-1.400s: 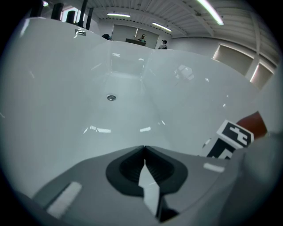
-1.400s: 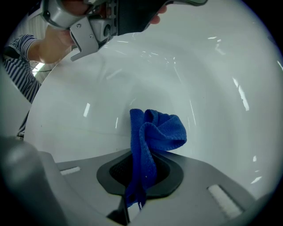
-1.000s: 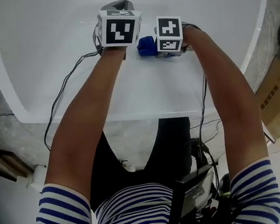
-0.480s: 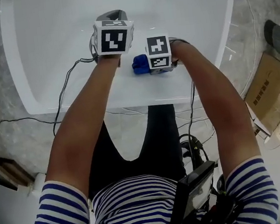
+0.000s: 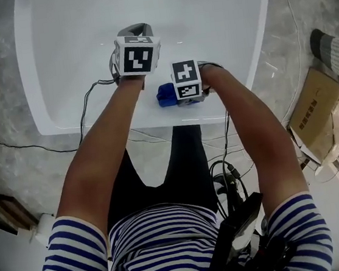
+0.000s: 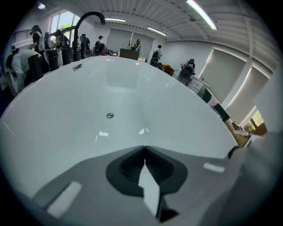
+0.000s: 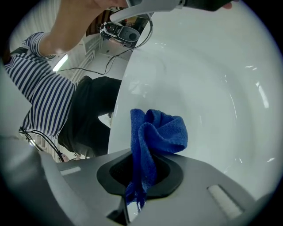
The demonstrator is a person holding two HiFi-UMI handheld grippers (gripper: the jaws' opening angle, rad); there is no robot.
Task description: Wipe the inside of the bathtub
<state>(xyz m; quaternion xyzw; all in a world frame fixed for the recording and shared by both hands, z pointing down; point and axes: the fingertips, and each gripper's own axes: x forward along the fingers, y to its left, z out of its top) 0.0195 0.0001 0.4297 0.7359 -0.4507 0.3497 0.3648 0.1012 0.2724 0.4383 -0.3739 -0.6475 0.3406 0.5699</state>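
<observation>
**Figure.** Wiping the near inner wall of the tub, the step judged to be in hand.

**Bathtub** (image 5: 143, 18): white, glossy and bare inside, seen from its near end.

**Left gripper** (image 6: 144, 148): held over the near inner slope. Its jaws are closed tip to tip with nothing between them.

**Right gripper** (image 7: 143, 154): just right of the left one. Its jaws are clamped on a **blue microfibre cloth** (image 7: 161, 132), whose bunched free end stands out past the jaw tips, just inside the near rim.

**Black cable** (image 5: 87, 111): trails from the left gripper across the near rim.

**Drain** (image 6: 109, 115): on the tub floor, farther in.

*Technique.*
- Only fabric should meet the enamel, so tilt the right gripper until the bunched end flattens against the wall ahead of the jaw tips.
- Overlapping strokes from the rim down toward the drain would leave no strip unwiped.
- The grip takes only a narrow fold of the cloth. Moderate pressure is advisable, since hard dragging could pull the cloth free.
- Keep the empty left gripper and its cable off the wiped area.

*Not resolved.*
- No view confirms that the cloth actually touches the wall.
- In the head view the marker cubes cover both sets of jaws and most of the cloth, and the tub's far end is cut off.
- Dirt or wetness cannot be made out on the white surface.
</observation>
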